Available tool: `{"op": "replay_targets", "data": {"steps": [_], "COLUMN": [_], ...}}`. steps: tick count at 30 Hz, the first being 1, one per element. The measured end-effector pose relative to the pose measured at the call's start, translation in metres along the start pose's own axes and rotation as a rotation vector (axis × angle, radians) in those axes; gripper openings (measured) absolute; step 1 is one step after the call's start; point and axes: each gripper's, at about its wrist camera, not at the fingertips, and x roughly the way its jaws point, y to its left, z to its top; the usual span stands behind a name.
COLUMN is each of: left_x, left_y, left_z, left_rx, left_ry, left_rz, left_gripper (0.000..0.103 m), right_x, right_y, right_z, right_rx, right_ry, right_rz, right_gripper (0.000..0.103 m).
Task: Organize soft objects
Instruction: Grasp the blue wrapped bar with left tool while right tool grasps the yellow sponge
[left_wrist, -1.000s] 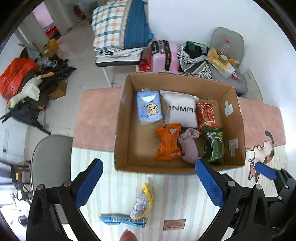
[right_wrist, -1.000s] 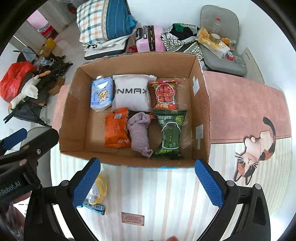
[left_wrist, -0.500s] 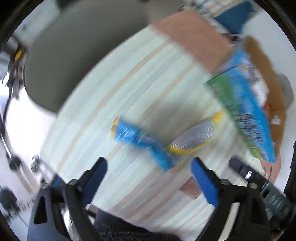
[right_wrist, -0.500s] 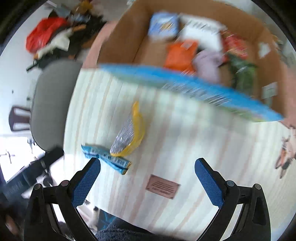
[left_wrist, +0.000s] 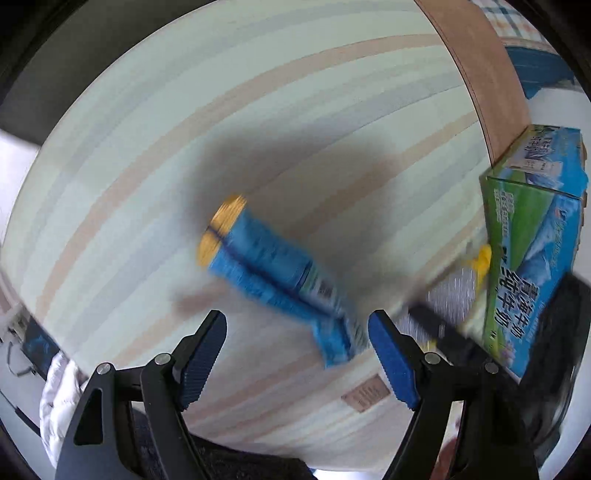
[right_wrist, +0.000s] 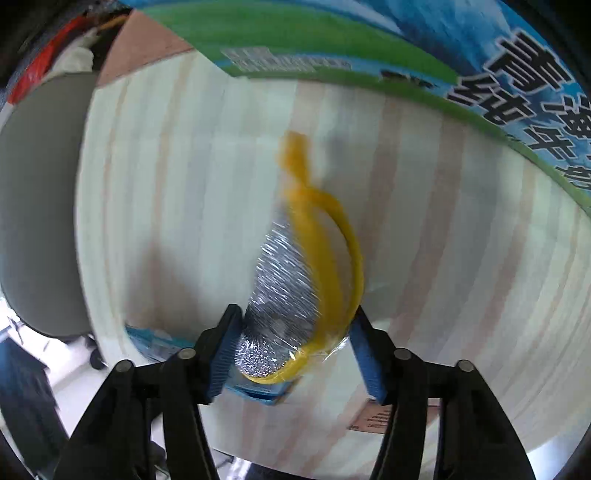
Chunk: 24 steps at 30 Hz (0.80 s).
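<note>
Right wrist view, and squeezing down now with the right gripper (right_wrist: 295, 321): having just been closing the jaws, pressing both pads against the silver-and-yellow packet (right_wrist: 288, 280), lying on the striped worktop (right_wrist: 166, 184) and overlapping one end of the blue packet (left_wrist: 273, 269). Over at the left gripper (left_wrist: 297, 321), having just been narrowing the jaws too, yet standing wide, straddling the blue packet's near end without pinching it. Further out, skirting the printed box (left_wrist: 524, 251) close by. Judging progress: gripping one loose packet, lifting neither yet, leaving both to be put away; not seeing inside the box from here.
</note>
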Motion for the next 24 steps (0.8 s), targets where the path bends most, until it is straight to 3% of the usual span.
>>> {"op": "replay_targets", "data": {"steps": [2, 4, 6, 9, 12, 16, 20, 22, 24], "left_x": [0.008, 0.014, 0.022, 0.029, 0.041, 0.054, 0.053, 0.049, 0.049], "left_y": [-0.011, -0.023, -0.041, -0.073, -0.113, -0.144, -0.147, -0.144, -0.132], "left_z": [0.008, 0.012, 0.015, 0.008, -0.006, -0.021, -0.027, -0.027, -0.037], "left_rx": [0.027, 0.072, 0.137, 0.276, 0.46, 0.61, 0.6, 0.582, 0.561], "left_ry": [0.009, 0.024, 0.029, 0.008, -0.02, -0.005, 0.042, 0.059, 0.08], "left_rz": [0.021, 0.046, 0.086, 0.161, 0.243, 0.283, 0.217, 0.176, 0.129], "left_gripper": [0.074, 0.054, 0.042, 0.036, 0.036, 0.037, 0.05, 0.063, 0.067], "right_x": [-0.001, -0.003, -0.005, -0.009, -0.013, -0.021, -0.024, -0.026, -0.026], "right_y": [-0.008, -0.02, -0.033, -0.047, -0.055, -0.07, -0.089, -0.097, -0.103], "right_z": [-0.006, -0.014, -0.022, -0.034, -0.042, -0.043, -0.046, -0.042, -0.039], "right_rx": [-0.027, -0.048, -0.057, -0.056, -0.062, -0.068, -0.032, -0.006, 0.01], "right_ry": [0.013, 0.022, 0.03, 0.036, 0.032, 0.013, 0.004, 0.0, 0.011], "right_rz": [-0.03, -0.063, -0.081, -0.08, -0.093, -0.12, -0.068, -0.036, -0.013], "right_gripper": [0.056, 0.055, 0.053, 0.049, 0.046, 0.045, 0.046, 0.047, 0.052]}}
